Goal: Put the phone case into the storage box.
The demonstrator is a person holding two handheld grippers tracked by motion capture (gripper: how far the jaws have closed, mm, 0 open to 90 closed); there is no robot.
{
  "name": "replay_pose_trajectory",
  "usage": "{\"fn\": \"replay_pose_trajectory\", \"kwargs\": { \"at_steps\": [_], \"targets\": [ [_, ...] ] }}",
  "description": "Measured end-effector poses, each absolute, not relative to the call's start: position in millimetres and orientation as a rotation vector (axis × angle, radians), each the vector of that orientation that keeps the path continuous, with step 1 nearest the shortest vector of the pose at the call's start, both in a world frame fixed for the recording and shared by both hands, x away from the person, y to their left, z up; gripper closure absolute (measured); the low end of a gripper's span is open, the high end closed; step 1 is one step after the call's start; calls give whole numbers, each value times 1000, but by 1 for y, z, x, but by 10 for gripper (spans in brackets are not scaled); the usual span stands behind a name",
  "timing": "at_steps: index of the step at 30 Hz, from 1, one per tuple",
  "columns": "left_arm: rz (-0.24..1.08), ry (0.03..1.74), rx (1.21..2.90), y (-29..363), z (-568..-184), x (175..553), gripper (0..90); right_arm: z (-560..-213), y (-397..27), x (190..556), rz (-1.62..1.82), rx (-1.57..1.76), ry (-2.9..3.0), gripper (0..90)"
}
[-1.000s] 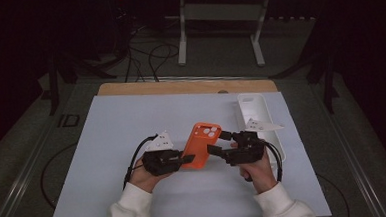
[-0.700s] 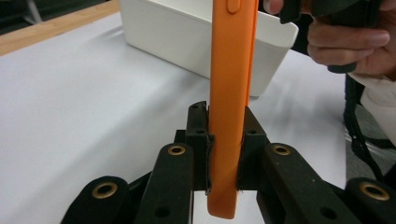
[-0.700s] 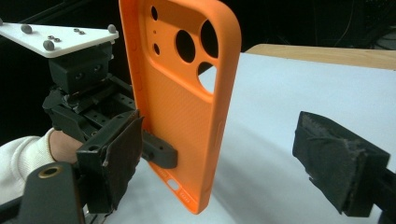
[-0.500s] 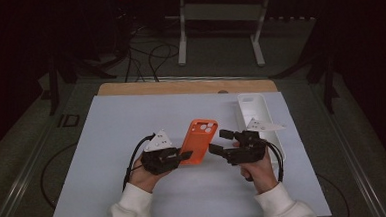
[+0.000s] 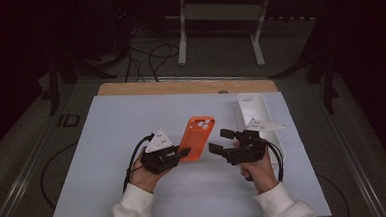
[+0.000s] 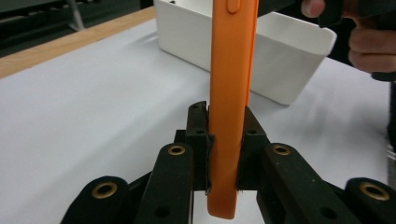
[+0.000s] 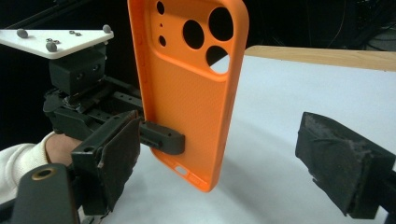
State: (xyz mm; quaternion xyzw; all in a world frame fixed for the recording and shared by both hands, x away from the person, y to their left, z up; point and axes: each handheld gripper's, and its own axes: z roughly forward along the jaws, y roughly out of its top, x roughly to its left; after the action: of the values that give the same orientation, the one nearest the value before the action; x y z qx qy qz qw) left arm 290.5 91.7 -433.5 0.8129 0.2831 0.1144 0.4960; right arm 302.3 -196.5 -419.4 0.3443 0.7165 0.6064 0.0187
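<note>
Orange phone case clamped upright in the left hand-held gripper

Orange and thin, the phone case (image 6: 231,107) stands on edge between the black jaws of the left hand-held gripper (image 6: 223,154), which are drawn nearly together and press on both of its faces near its lower end. From the high view the same case (image 5: 197,137) is lifted off the pale sheet covering the table (image 5: 108,158), its camera cut-outs pointing away from the person, with the left hand-held gripper (image 5: 182,152) gripping its near end. Just to its right, the right hand-held gripper (image 5: 219,141) has its jaws spread wide with nothing between them, close to the case but apart from it. In the right gripper view the case's back (image 7: 191,88) faces the camera between the two padded jaws, touching neither. Farther back on the table, a white rectangular tray (image 5: 253,108) lies behind the right hand (image 5: 256,167). White sleeves cover both forearms.
</note>
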Motion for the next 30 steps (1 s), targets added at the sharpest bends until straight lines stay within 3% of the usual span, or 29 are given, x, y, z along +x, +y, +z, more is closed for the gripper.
{"fn": "replay_pose_trajectory", "kwargs": {
  "at_steps": [30],
  "targets": [
    [433,771,1964,85,-435,287,801,-410,-186,304,1874,1131,2149,98]
  ]
}}
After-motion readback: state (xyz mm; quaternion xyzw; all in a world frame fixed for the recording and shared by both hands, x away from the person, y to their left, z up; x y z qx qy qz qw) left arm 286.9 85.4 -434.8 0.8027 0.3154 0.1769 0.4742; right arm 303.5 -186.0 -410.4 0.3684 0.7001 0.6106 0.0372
